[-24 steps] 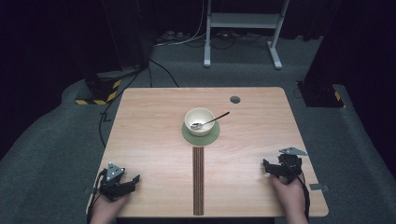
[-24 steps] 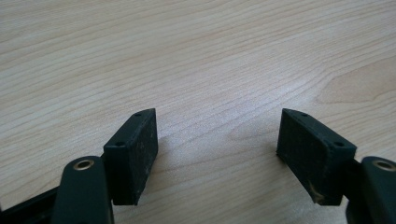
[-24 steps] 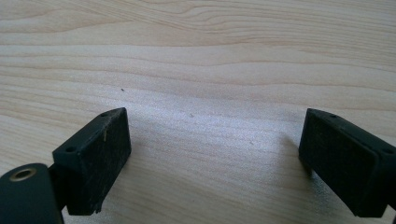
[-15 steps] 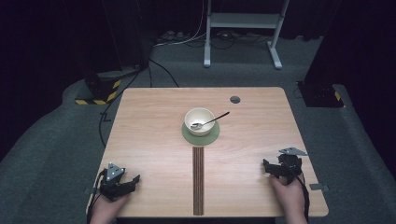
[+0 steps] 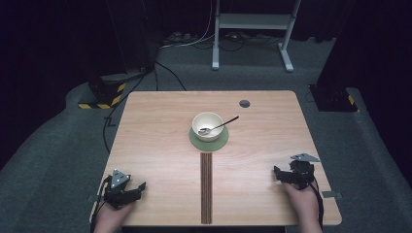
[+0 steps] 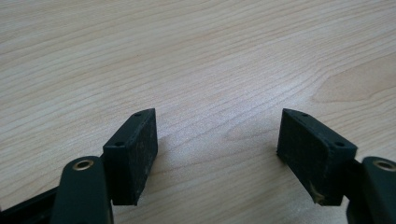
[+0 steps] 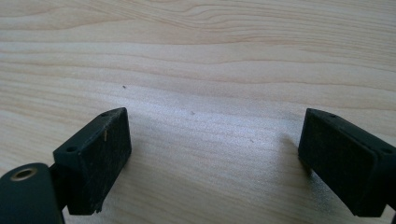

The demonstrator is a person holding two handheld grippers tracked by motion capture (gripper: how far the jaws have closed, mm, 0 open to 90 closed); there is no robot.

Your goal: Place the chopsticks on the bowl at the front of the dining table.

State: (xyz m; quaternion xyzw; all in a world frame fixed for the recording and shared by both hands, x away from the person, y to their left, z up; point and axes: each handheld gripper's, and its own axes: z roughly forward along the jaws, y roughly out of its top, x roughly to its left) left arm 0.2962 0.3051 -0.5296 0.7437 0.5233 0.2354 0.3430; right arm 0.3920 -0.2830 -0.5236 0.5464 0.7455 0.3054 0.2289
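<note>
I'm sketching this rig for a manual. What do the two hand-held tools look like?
Both are black. The left tool and right tool each carry a grey three-cornered plate on top and trail a black cable. Each ends in two flat rectangular black pads with small screw holes, on arms with brass-coloured rivets.

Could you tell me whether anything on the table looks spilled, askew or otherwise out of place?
Nothing stands out. The bowl sits upright on its green coaster, with the spoon resting inside it, handle over the rim. No spill shows on the table. The left gripper and right gripper are open over bare wood.
</note>
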